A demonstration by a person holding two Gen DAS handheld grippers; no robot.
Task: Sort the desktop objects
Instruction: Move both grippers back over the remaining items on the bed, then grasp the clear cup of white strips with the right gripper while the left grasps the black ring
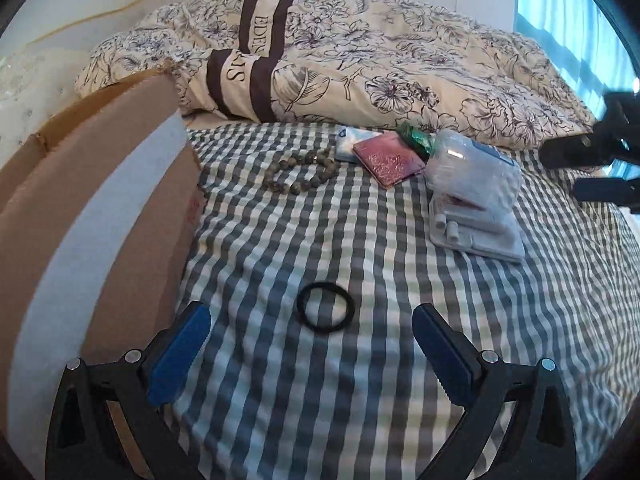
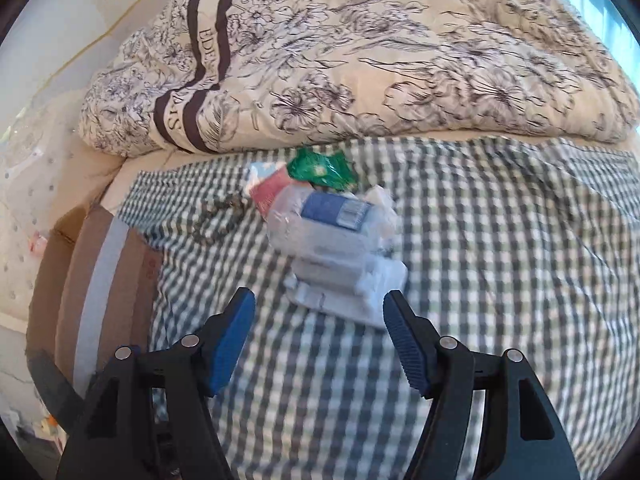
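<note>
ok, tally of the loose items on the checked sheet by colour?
Black: 1, the ring
Brown: 1, the bead string
Red: 1, the flat packet
Green: 1, the wrapper
White or clear: 3, the tissue pack, plastic tub, flat white pack
Total: 7

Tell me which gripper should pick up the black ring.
Left. The black ring lies just ahead of the open left gripper; the right gripper faces the plastic packet.

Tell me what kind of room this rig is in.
Most likely a bedroom: the objects lie on a bed with a checked sheet, a floral duvet bunched behind them, and a curtained window to the right. A cardboard box sits at the left edge.
</note>
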